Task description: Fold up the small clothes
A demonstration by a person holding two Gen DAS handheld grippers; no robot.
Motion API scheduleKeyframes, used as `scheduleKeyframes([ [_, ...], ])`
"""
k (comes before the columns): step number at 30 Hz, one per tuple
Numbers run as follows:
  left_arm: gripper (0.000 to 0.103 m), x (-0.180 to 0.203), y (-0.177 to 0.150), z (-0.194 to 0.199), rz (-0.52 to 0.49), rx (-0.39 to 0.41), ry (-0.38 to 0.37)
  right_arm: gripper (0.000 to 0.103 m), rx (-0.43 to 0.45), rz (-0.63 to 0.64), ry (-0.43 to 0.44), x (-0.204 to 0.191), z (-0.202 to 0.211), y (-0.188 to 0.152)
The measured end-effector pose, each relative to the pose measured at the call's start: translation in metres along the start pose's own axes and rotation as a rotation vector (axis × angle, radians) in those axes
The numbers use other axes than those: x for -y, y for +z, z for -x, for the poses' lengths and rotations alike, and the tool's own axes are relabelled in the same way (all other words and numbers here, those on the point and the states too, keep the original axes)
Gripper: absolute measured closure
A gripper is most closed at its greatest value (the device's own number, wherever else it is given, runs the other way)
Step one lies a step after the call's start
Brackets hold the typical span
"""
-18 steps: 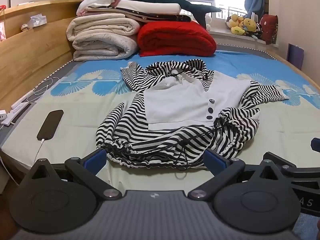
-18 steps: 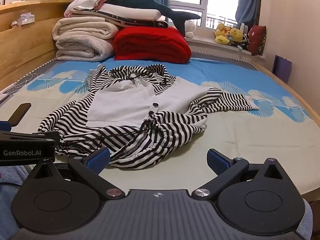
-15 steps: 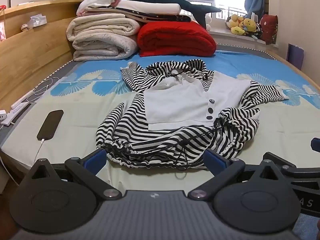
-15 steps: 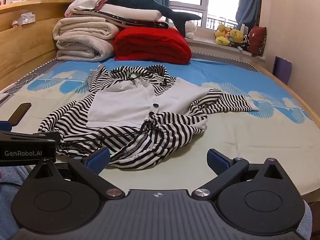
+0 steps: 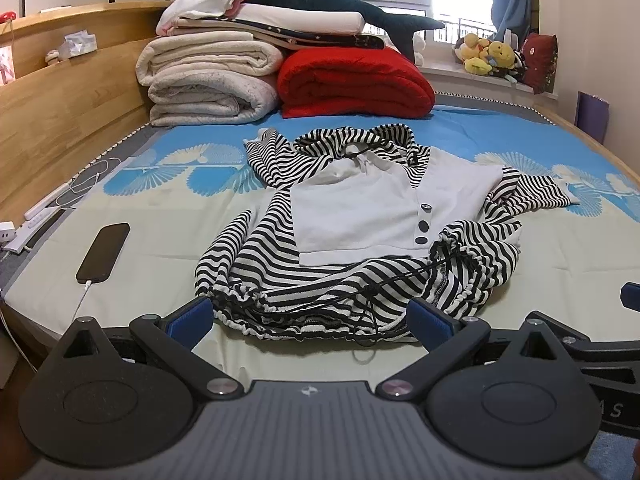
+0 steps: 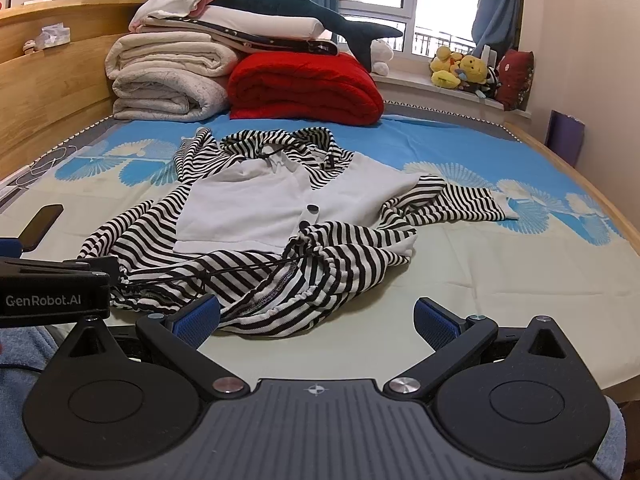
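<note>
A small black-and-white striped hooded top with a white front panel [image 5: 360,220] lies rumpled on the bed, hood toward the far side and drawstring hem nearest me; it also shows in the right wrist view [image 6: 256,216]. My left gripper [image 5: 312,318] is open and empty, its blue pads just short of the hem. My right gripper [image 6: 316,320] is open and empty, to the right of the left one, its left pad by the hem's right corner. One sleeve [image 6: 460,200] trails off to the right.
A black phone [image 5: 105,252] on a white cable lies on the bed at the left. Folded blankets [image 5: 212,76], a red quilt [image 5: 352,84] and a shark plush are stacked at the far end. A wooden headboard [image 5: 60,120] runs along the left. Soft toys [image 6: 460,68] sit on the windowsill.
</note>
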State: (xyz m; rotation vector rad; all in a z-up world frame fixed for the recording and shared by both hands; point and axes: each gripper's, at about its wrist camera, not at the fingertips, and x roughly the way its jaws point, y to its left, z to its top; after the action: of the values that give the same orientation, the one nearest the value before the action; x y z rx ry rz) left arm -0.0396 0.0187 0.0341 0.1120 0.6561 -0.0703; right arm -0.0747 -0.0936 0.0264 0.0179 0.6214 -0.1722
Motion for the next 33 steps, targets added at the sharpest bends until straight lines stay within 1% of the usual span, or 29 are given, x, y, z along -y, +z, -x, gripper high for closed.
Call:
scheduleKeyframes([
  [18, 0.000, -0.0001, -0.0001, -0.0012, 0.006, 0.003, 0.001, 0.001, 0.010, 0.002, -0.001, 0.0002, -0.0002, 0.0005],
  [31, 0.000, 0.0003, -0.0005, -0.0062, 0.001, -0.006, -0.007, 0.001, 0.001, 0.026, 0.007, -0.0049, -0.0041, 0.0012],
  [33, 0.000, -0.0012, 0.0000, -0.0087, 0.004, -0.010, -0.009, 0.001, -0.017, 0.026, 0.006, -0.0040, -0.0072, 0.0016],
])
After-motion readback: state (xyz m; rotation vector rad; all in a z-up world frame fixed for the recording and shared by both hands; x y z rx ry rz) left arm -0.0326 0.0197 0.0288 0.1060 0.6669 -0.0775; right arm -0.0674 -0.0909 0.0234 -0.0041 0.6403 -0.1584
